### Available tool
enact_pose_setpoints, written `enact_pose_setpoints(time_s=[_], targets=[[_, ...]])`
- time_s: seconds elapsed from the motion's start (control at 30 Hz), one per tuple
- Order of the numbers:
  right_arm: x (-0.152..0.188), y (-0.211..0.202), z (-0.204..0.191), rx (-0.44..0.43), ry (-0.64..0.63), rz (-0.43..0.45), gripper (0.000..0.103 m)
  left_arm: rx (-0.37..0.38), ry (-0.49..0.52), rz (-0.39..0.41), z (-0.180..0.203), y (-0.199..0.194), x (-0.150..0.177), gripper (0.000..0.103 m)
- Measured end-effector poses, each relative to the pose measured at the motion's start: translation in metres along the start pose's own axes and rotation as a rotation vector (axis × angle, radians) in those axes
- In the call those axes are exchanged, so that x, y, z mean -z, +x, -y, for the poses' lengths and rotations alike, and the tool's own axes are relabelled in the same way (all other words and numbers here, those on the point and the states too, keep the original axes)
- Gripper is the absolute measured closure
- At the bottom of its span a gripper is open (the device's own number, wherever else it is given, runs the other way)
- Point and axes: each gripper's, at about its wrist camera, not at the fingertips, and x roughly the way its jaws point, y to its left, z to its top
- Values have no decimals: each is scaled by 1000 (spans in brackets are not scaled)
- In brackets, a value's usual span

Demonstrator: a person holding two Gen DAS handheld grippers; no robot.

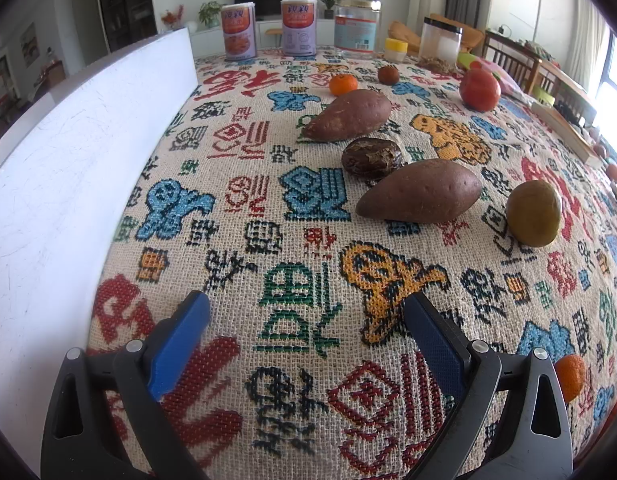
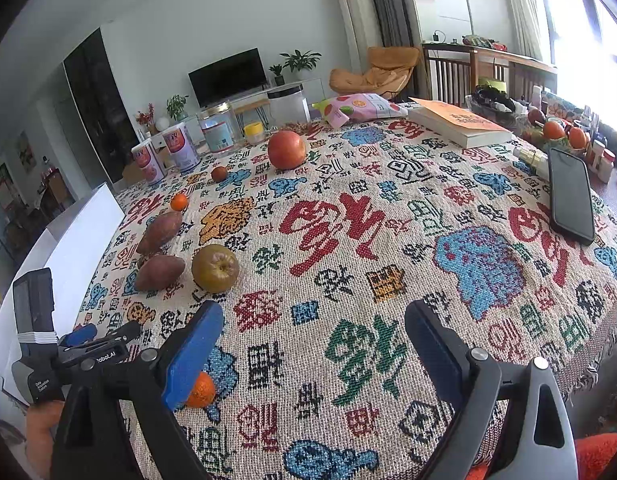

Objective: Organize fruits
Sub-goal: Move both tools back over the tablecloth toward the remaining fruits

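Produce lies on the patterned tablecloth. In the left wrist view I see two sweet potatoes (image 1: 420, 191) (image 1: 348, 115), a dark wrinkled fruit (image 1: 370, 157) between them, a green-brown apple (image 1: 533, 213), a red apple (image 1: 479, 89), a mandarin (image 1: 343, 84), a small brown fruit (image 1: 388, 75) and a near mandarin (image 1: 569, 376). My left gripper (image 1: 306, 320) is open and empty over bare cloth. My right gripper (image 2: 314, 340) is open and empty; a mandarin (image 2: 200, 391) lies just behind its left finger. The green-brown apple (image 2: 215, 268) and red apple (image 2: 286, 149) lie ahead.
A white board (image 1: 80, 168) borders the left edge. Two cans (image 1: 238, 31), a glass jar (image 1: 356, 28) and a plastic jar (image 1: 440, 44) stand at the far edge. A book (image 2: 460, 122), a snack bag (image 2: 360, 107) and a phone (image 2: 570, 194) lie at the right.
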Motion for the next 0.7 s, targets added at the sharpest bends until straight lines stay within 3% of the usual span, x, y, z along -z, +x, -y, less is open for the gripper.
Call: enact_pose_setpoints(time_s=[0.57,0.7], targets=[[-1,0,3,-15,20,2,11,3,1,0,0,0,0,4],[0,1,5,-21,29,1,11,32,12,-11,0,-1,-1,4]])
